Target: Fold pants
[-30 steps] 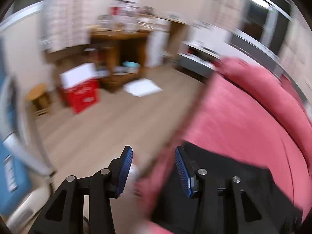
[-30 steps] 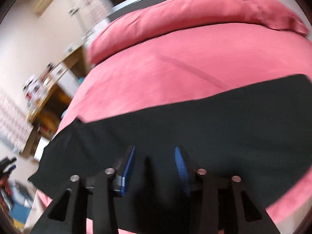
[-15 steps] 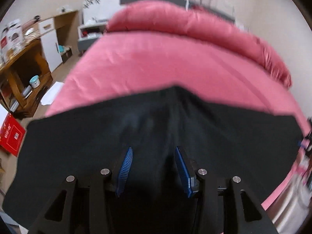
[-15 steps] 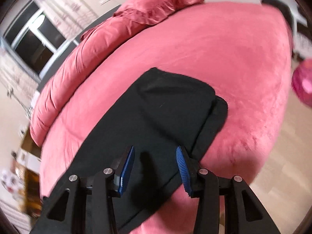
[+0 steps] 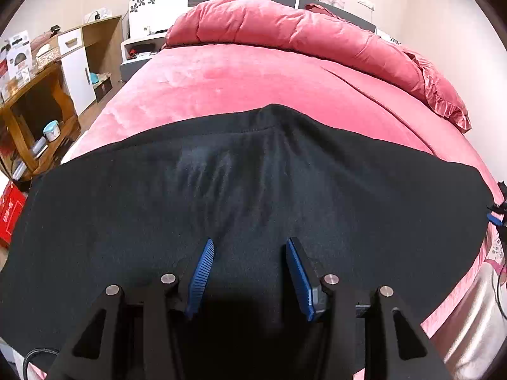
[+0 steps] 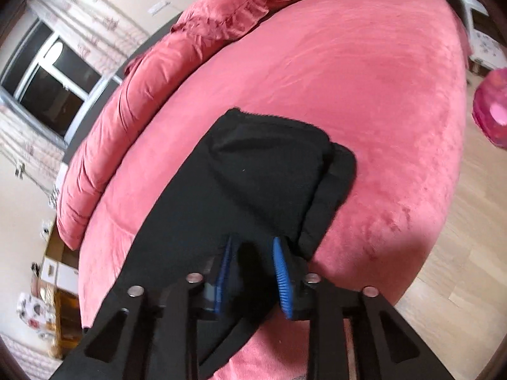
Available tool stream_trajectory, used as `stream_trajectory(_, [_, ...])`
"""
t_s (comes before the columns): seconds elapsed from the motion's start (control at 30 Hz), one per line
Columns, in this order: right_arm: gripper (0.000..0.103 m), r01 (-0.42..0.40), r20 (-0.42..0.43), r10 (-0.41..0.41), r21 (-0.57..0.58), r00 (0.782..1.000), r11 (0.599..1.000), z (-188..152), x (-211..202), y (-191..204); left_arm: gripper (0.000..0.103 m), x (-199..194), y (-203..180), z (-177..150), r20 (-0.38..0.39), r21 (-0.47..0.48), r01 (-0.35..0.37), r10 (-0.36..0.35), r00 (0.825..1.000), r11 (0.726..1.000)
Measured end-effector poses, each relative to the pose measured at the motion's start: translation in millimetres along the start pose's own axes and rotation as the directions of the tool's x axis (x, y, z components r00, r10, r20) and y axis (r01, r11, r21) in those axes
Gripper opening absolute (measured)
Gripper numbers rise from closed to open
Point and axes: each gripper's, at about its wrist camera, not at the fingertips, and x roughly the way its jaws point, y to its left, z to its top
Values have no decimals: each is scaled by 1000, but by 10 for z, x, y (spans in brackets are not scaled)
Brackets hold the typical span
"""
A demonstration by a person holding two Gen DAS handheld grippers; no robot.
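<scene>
Black pants on pink bed, left claw apart, right claw seemingly pinching cloth

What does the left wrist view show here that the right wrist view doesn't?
Only the left wrist view shows the wooden shelf, the red box and the pants' wide middle span.

Only the right wrist view shows the pants' end, its layers overlapping, the window, the pink object on the floor, and the right gripper at the fabric's edge.

Both show black pants on the pink bed, pillows, and open jaws.
</scene>
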Motion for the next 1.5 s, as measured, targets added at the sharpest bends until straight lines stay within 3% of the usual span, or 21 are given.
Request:
stream_trajectory(0.17, [29, 35, -5, -35, 39, 999, 999, 35, 76, 31, 48, -36, 37, -29, 7, -21, 22, -22, 1000, 1000])
stream_trajectory(0.27, [34, 52, 63, -56, 68, 996, 996, -14, -113, -15, 48, -60, 61, -52, 15, -28, 35, -34, 999, 999])
stream_trajectory(0.33, [74, 123, 114, -134, 105, 984, 987, -40, -208, -108, 48, -45, 57, -54, 17, -27, 34, -34, 999, 999])
stream_trajectory(0.37, [78, 125, 125, -141, 124, 982, 984, -56, -233, -157, 48, -43, 64, -54, 18, -27, 34, -33, 999, 999])
stream_trajectory(0.5, [79, 45, 50, -53, 138, 997, 989, -32, -42, -311, 48, -29, 73, -55, 21, -29, 35, -35, 999, 999])
stream_trajectory(0.6, [79, 26, 70, -33, 91, 997, 995, 39, 72, -244, 48, -48, 87, -66, 24, -34, 42, -41, 999, 999])
stream_trajectory(0.67, [77, 25, 77, -32, 85, 997, 996, 98, 140, -194, 48, -63, 99, -71, 29, -39, 47, -45, 999, 998])
stream_trajectory(0.77, [63, 41, 74, -45, 65, 996, 997, 182, 270, -97, 48, -80, 119, -70, 33, -50, 52, -50, 998, 997])
stream_trajectory(0.83, [33, 55, 51, -58, 55, 997, 997, 223, 352, -54, 48, -82, 130, -70, 34, -56, 55, -53, 998, 997])
stream_trajectory(0.9, [19, 27, 40, -28, 26, 999, 999, 242, 347, 13, 48, -81, 138, -73, 35, -58, 56, -54, 998, 997])
stream_trajectory(1.07, [17, 4, 114, 4, -68, 994, 998, 250, 5, 420, 48, -111, 202, -80, 43, -82, 65, -62, 997, 995])
stream_trajectory(1.23, [18, -15, 199, 67, -253, 978, 967, 150, -444, 1102, 48, -208, 327, -65, 70, -138, 74, -64, 995, 988])
stream_trajectory(1.37, [18, -13, 230, 129, -446, 965, 895, -123, -675, 1778, 48, -280, 522, -12, 86, -221, 68, -50, 995, 973])
stream_trajectory(1.5, [18, 14, 228, 179, -652, 957, 758, -616, -730, 2407, 48, -320, 628, 18, 98, -261, 61, -37, 994, 963])
